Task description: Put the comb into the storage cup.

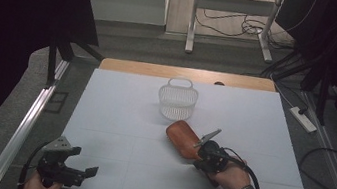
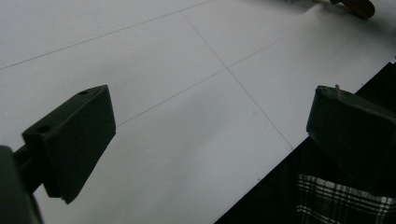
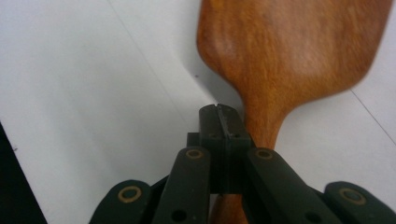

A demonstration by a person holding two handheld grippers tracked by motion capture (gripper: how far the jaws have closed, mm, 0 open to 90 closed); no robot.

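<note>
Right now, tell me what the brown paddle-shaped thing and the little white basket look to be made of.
Brown paddle: looks like wood, with streaky orange-brown grain and a smooth, slightly glossy finish, possibly varnished. White basket: probably moulded plastic, pale, with slotted see-through walls and a thin loop handle; too small to be sure. The right hand-held gripper has its jaws closed beside the paddle's neck.

A white-topped bench (image 1: 117,117) carries a white mesh basket (image 1: 178,99) upright near its far middle, with a wooden paddle (image 1: 183,137) just nearer

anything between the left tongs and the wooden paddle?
No. In the high view, bare white table separates the left tongs from the wooden paddle, which the right tongs hold.
</note>
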